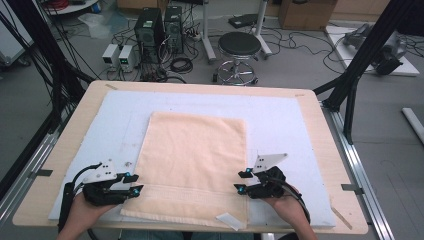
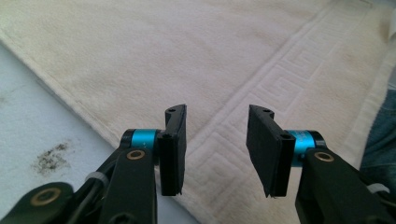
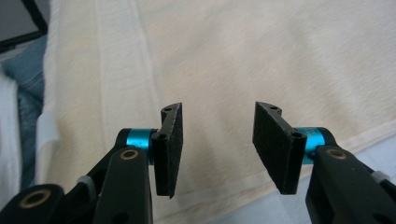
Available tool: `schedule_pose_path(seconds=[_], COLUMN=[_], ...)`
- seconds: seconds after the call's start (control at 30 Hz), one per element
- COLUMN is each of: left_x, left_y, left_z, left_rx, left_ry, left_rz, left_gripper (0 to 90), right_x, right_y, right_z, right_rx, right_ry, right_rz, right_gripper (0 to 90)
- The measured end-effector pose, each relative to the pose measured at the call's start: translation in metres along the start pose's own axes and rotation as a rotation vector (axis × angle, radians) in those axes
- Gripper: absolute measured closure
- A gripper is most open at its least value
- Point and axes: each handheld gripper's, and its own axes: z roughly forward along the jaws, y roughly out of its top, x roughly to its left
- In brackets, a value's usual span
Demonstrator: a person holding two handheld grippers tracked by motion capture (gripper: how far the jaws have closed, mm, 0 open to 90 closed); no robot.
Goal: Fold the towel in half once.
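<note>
High view first: a cream towel [image 1: 192, 160] lies flat on a pale blue mat [image 1: 280, 115], and the mat lies on a wooden table [image 1: 325, 145]. The left gripper [image 1: 133, 183] sits at the towel's left edge, near the front corner. Its two tips are apart, with nothing between them. The right gripper [image 1: 242, 181] sits at the towel's right edge, also near the front, and its tips are apart too. Each gripper is held in a hand [image 1: 82, 210] that comes in from the front of the table. A small white tag [image 1: 229, 220] lies on the towel's front hem, in front of the right gripper's fingers. Behind the table a black stool [image 1: 239, 47] stands on the floor (with lots of cables around it).

Left gripper view: the two black fingers [image 2: 173, 149] stand apart with an open gap. The towel [image 2: 196, 60] lies under and ahead of them, not pinched. A raised key pattern runs along the towel between and past the fingers. The blue mat [image 2: 32, 126], with a dark smudge, shows beside the left finger.

Right gripper view: the fingers [image 3: 169, 148] are apart here as well, and nothing is held. The towel [image 3: 261, 56] spreads out under and ahead of them. Its edge runs just below the right finger, with blue mat [image 3: 373, 144] past it.
</note>
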Motion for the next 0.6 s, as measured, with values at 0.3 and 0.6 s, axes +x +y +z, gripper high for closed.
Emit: schedule_pose_path(seconds=[0.3,0.6], left_x=[0.011,0.025], left_y=[0.014,0.037], left_z=[0.008,0.021], left_rx=[-0.032,-0.064], left_ry=[0.015,0.016], left_rz=[-0.013,-0.039], left_gripper=[54.9,43.4], right_x=[-0.017,-0.04], right_y=[0.013,0.034], right_z=[0.002,0.001], right_rx=[-0.037,-0.062], right_ry=[-0.052,-0.117], right_rz=[0.023,0.031], right_gripper=[41.4,31.7])
